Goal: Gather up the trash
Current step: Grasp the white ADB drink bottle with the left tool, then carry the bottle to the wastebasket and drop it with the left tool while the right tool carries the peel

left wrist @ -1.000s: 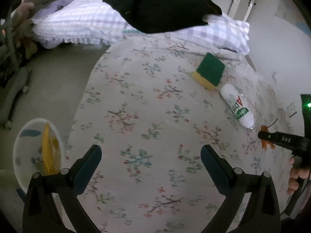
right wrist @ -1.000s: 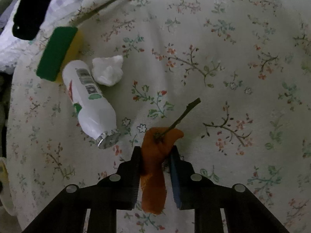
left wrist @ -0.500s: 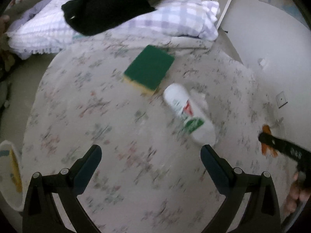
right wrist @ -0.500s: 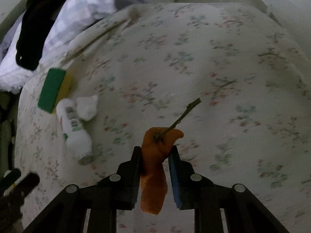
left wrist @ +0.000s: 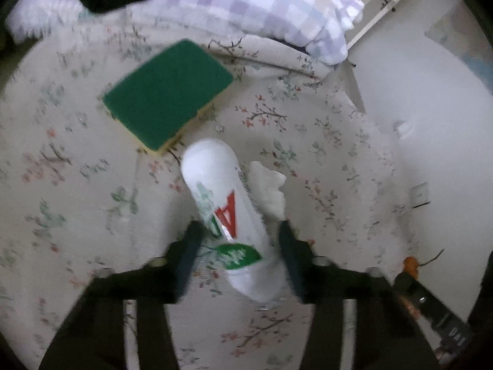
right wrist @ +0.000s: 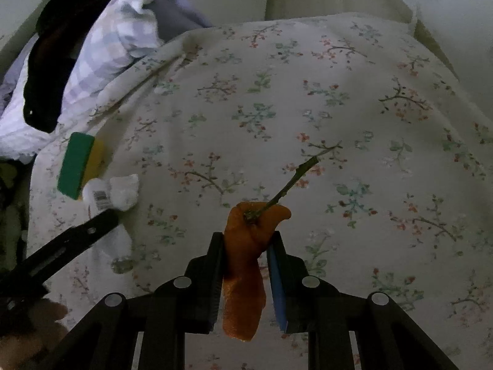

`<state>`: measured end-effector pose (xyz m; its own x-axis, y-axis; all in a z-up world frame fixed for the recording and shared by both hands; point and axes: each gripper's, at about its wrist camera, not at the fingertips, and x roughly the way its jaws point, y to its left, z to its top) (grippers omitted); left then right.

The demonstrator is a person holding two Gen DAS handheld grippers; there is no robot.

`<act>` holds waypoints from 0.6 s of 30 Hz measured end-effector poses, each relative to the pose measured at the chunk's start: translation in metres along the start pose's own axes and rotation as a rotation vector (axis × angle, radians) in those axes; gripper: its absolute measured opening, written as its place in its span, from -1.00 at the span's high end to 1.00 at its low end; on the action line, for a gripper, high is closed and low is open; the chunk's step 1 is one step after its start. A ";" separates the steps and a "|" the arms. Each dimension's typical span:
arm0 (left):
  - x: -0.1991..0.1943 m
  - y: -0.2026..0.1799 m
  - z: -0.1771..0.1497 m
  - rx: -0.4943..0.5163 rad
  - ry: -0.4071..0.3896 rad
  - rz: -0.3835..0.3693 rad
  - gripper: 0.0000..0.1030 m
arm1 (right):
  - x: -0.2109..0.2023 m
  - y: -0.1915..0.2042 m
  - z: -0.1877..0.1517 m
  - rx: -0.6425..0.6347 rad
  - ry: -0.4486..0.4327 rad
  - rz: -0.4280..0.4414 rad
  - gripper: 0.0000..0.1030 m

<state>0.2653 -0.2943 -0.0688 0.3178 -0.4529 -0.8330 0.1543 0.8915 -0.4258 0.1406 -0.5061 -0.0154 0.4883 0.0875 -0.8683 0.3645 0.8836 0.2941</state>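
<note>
Orange peel [right wrist: 246, 265] with a twig stem sits pinched tight between the right gripper [right wrist: 246, 246] fingers, held above the floral bedspread [right wrist: 308, 92]. Left gripper [left wrist: 235, 240] is spread wide around a white plastic bottle [left wrist: 228, 215] lying on the bed, jaws either side, not obviously touching it. Only the left camera shows the bottle's red-and-green label. Crumpled tissue [left wrist: 268, 188] lies right against the bottle at its 3 o'clock; green-and-yellow sponge [left wrist: 166, 92] is near it at 11. The right camera adds the barcode side, plus the black garment [right wrist: 55, 61] on the checkered pillow [right wrist: 117, 40].
</note>
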 end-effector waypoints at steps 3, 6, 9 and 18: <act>-0.007 0.002 -0.004 0.011 -0.005 -0.036 0.17 | -0.002 0.005 0.000 -0.013 -0.005 0.003 0.52; -0.021 0.004 -0.011 0.069 -0.016 -0.035 0.19 | -0.005 0.012 0.000 -0.029 -0.011 0.008 0.52; -0.039 0.011 -0.018 0.106 -0.028 -0.036 0.20 | -0.007 0.020 -0.002 -0.048 -0.017 0.013 0.52; -0.111 0.065 -0.039 0.108 -0.089 -0.031 0.21 | -0.011 0.064 -0.013 -0.134 -0.023 0.030 0.52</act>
<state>0.2038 -0.1861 -0.0176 0.3924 -0.4824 -0.7831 0.2634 0.8747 -0.4068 0.1482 -0.4446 0.0078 0.5159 0.1055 -0.8501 0.2414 0.9343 0.2624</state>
